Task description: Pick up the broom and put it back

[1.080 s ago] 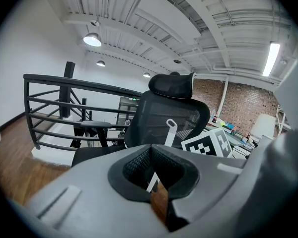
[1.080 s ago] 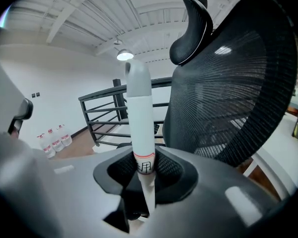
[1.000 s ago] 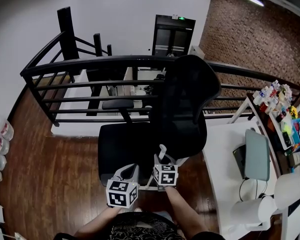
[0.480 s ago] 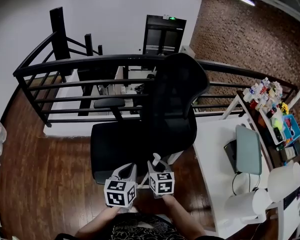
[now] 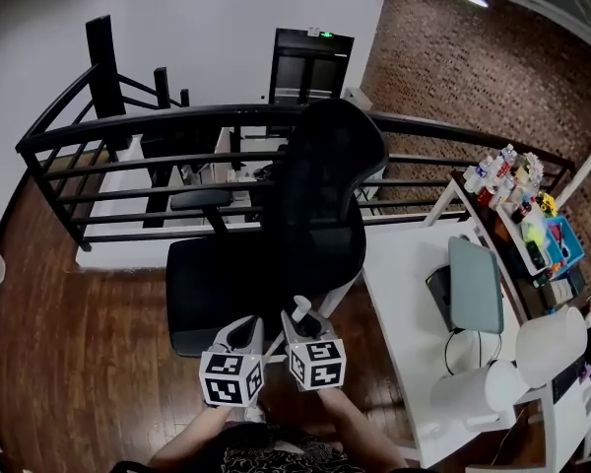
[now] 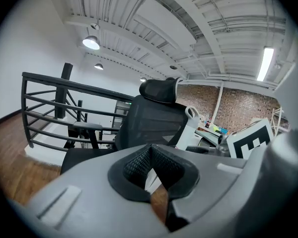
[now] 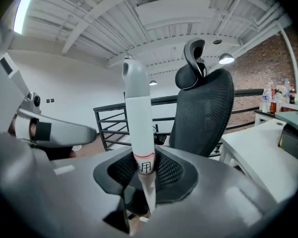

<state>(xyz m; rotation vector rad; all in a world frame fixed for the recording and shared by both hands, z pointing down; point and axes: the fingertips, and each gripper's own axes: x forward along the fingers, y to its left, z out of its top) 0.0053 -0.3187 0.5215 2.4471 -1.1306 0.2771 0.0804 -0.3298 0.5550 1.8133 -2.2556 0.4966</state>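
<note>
Right gripper view: my right gripper (image 7: 144,170) is pinching the broom's white handle (image 7: 137,113), which stands upright, I reckon for carrying past the office chair (image 7: 203,108). My left gripper (image 6: 150,155), pressed together and empty, sits just beside.

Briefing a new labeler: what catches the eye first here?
The black office chair fills the centre of the head view, before a black railing. Just below it, the right gripper is clamped on a white broom handle that stands upright; the left gripper beside it is shut and empty.
</note>
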